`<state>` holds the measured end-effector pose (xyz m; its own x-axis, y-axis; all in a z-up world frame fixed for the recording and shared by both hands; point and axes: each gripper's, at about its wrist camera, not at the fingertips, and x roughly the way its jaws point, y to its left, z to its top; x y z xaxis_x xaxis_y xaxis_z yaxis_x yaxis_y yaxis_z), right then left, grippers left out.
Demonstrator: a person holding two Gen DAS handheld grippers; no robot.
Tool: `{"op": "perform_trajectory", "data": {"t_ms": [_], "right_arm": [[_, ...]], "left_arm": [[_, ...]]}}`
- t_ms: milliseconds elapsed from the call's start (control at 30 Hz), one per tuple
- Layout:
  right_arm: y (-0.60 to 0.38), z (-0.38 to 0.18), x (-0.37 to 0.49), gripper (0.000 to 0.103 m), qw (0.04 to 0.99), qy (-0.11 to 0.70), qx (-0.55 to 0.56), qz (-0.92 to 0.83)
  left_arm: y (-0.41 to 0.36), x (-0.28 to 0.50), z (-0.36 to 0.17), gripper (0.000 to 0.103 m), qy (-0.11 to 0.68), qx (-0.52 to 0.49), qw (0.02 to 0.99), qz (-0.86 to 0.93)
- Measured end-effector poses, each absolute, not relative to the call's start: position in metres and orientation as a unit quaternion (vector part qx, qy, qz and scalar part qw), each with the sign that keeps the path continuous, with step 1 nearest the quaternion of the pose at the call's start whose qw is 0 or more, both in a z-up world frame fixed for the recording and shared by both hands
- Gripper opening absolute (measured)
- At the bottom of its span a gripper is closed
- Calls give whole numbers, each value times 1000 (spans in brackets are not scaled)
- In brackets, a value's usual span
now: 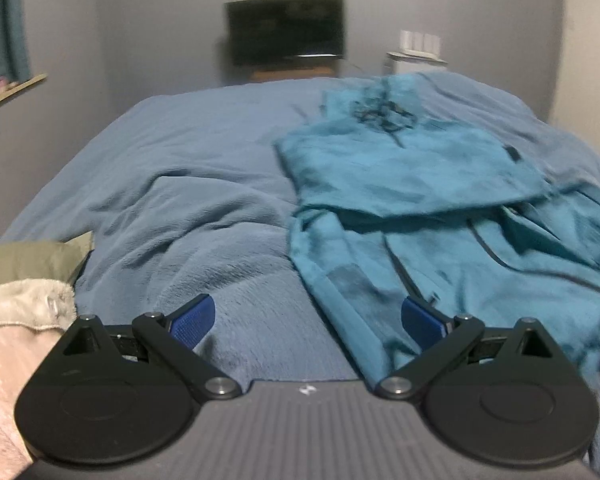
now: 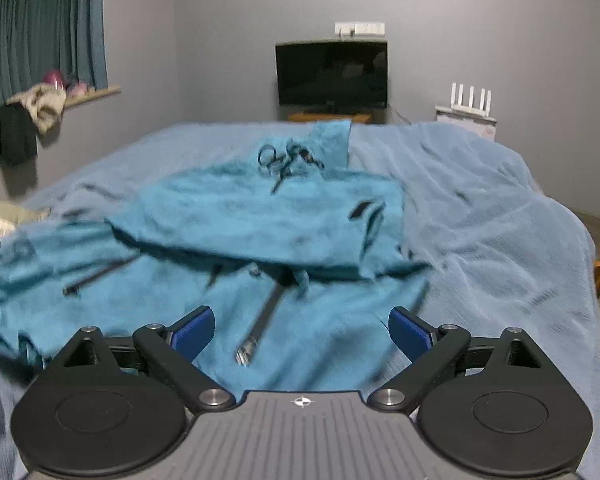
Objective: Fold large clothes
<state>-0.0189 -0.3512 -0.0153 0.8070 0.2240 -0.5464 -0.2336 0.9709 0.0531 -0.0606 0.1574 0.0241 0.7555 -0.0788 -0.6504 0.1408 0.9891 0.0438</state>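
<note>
Left wrist view: teal garment (image 1: 412, 184) lies on the bed (image 1: 204, 152) ahead and to the right of the left tool (image 1: 307, 320), its upper part folded toward the tool so that a fold edge runs across just beyond the right pad. One long garment edge passes between the blue pads (image 1: 192, 322), which stand wide apart and grip nothing. Bare blue bedding fills the room ahead and left of this tool; a beige and olive cloth pile (image 1: 28, 280) sits at its left. Right wrist view: the same garment (image 2: 260, 216) spreads ahead and left of the right tool (image 2: 302, 330), released with its jaws spread wide, drawcord tip (image 2: 246, 350) lying between them untouched. Open bedding extends right of the garment's edge; a television (image 2: 332, 74) stands beyond the bed's far edge.
</note>
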Motion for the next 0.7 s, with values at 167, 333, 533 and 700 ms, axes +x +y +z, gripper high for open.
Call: {"op": "perform_trajectory", "data": {"t_ms": [167, 333, 533, 700], "right_arm": [[-372, -19, -41, 95, 938, 324, 1, 121], [-386, -29, -58, 95, 927, 352, 73, 109], [-372, -43, -66, 96, 919, 360, 97, 127], [-350, -44, -59, 93, 916, 357, 96, 156]], "left_arm": [[156, -74, 29, 100, 366, -13, 924, -109], [150, -62, 8, 100, 404, -101, 900, -130], [134, -51, -5, 100, 407, -90, 902, -114], [131, -45, -7, 99, 418, -102, 894, -128]]}}
